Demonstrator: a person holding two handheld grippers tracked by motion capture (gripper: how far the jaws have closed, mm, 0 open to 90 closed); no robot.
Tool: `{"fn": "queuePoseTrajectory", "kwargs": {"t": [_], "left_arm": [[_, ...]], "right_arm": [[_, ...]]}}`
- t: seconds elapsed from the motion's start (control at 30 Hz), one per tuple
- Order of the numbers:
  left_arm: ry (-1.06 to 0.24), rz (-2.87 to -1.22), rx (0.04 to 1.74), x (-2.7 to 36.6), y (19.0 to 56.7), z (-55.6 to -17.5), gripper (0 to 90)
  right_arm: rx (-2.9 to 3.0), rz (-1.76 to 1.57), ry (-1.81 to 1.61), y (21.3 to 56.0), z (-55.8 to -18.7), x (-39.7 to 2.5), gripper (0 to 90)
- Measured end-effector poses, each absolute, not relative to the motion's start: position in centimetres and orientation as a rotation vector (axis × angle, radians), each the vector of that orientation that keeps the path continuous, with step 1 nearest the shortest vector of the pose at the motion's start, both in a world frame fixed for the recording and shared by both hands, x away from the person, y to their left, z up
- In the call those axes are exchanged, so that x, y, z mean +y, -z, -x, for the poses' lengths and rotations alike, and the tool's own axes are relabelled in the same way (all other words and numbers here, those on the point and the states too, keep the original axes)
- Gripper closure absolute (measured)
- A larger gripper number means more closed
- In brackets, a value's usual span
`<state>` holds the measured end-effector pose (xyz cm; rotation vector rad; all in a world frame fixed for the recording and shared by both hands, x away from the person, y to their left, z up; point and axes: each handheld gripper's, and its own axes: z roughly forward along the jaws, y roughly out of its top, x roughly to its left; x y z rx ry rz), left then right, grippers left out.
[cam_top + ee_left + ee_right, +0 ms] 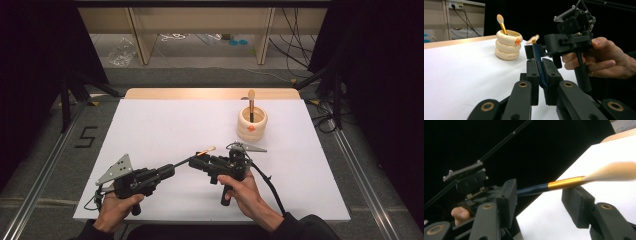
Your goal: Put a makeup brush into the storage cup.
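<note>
Handover of a brush (539, 62) in the air, low over the white table (165, 125). Left gripper (170, 171) clamped on the dark blue handle, near its rear end. Right gripper (198, 161) with jaws apart, one on each side of the gold ferrule, not touching it yet. Brush tip pointing toward the holder (252, 123) at the far right of the table, well apart from both hands.

Risks, as a judgement: closing the right jaws on the soft bristles instead of the ferrule, with crushed hairs and a weak hold. Letting go on the left too early, with the smooth, thin, round handle slipping and rolling on the table. Pulling while both grippers squeeze, with the brush twisting between hard black pads.

Materials: handle glossy and slim; ferrule shiny metal; bristles pale, fluffy, tapered. Holder cream, like three stacked rings, probably ceramic or plastic, with a small orange mark and a second brush (251, 102) standing upright inside. Table cover matte and flat.
</note>
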<state>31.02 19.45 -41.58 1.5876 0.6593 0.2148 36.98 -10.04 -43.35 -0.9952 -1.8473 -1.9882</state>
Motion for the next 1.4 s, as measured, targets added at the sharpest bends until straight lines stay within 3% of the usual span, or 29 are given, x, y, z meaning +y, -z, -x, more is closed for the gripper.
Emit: {"fn": "queuePoseTrajectory", "kwargs": {"t": [0.33,0.5,1.1,1.4], "left_arm": [[-0.171,-1.635,0.671,18.2,42.6,-30.9,84.6],[-0.156,-1.648,0.674,17.7,42.9,-30.9,84.5],[-0.128,-1.724,0.634,17.1,43.4,-31.1,80.7],[-0.132,-1.724,0.639,17.2,43.4,-31.2,71.6]], "right_arm": [[-1.769,0.965,2.033,43.1,-37.0,-10.3,71.8],[-1.757,0.939,2.043,43.1,-36.9,-10.3,79.6],[-1.812,0.862,2.047,42.8,-36.5,-10.0,83.2],[-1.858,0.849,2.061,42.6,-36.5,-10.2,83.3]]}}
